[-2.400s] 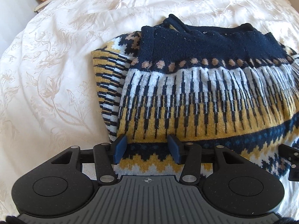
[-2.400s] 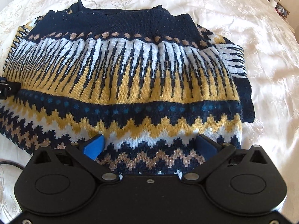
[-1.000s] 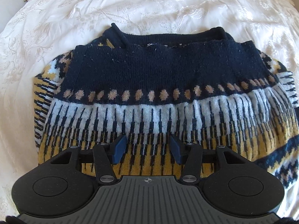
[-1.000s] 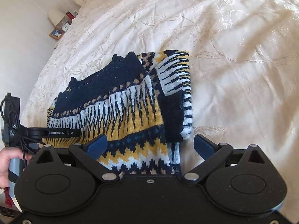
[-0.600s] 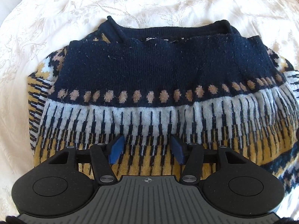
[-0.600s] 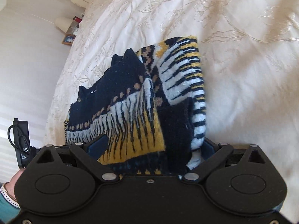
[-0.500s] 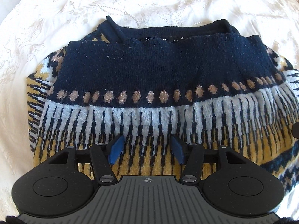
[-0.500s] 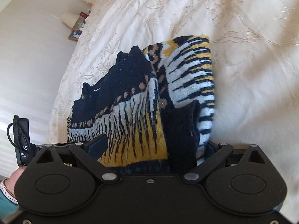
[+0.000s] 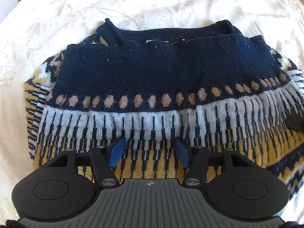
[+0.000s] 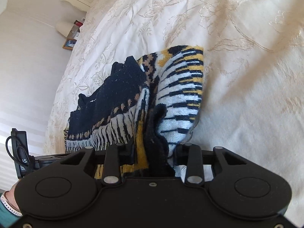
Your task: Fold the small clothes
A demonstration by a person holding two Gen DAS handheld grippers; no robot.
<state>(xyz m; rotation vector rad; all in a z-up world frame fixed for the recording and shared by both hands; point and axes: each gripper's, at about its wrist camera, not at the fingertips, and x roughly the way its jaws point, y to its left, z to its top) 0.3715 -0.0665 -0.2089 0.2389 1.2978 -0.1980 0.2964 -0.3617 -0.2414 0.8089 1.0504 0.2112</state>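
We see a patterned knit sweater point(image 9: 152, 79) lying folded on a cream embroidered bedspread point(image 9: 57, 19), its navy collar and neck label point(image 9: 165, 41) turned away from us. Our left gripper point(image 9: 150, 150) hangs just above the yellow and white band of the knit, its blue pads point(image 9: 116, 152) set apart with nothing between them. Our right gripper point(image 10: 153, 152) is at the sweater's side edge, jaws drawn in on a bunched fold of navy and yellow fabric, and the striped sleeve part point(image 10: 182, 95) rises from that grip. In the right wrist view a wrist in a teal cuff point(image 10: 7, 205) shows at the lower left, and a lamp point(image 10: 63, 27) stands far off beside the bed
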